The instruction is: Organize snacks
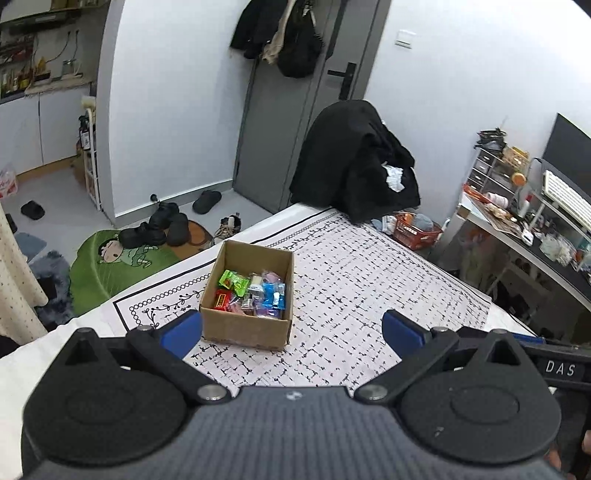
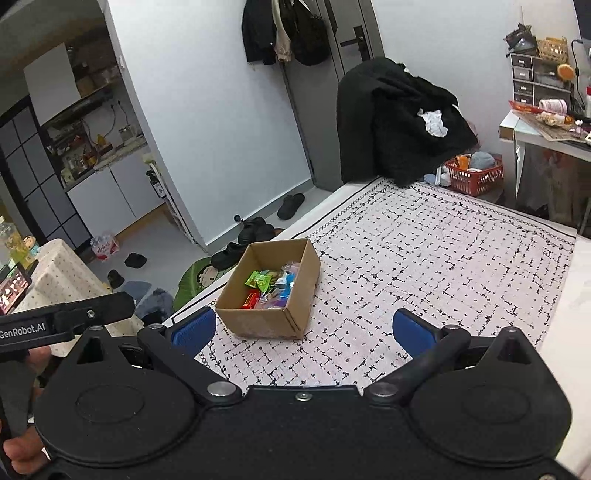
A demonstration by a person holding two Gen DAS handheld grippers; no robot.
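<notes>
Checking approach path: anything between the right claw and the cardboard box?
Nothing. In the right wrist view, only bare patterned tablecloth lies between the open right claw and the cardboard box.

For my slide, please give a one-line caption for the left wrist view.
Open left hand-held gripper hovering before a cardboard box of wrapped snacks on a patterned cloth.

Pale walls, a grey door (image 1: 295,122) hung with coats (image 1: 280,33), shoes (image 1: 155,229) on the floor.
</notes>
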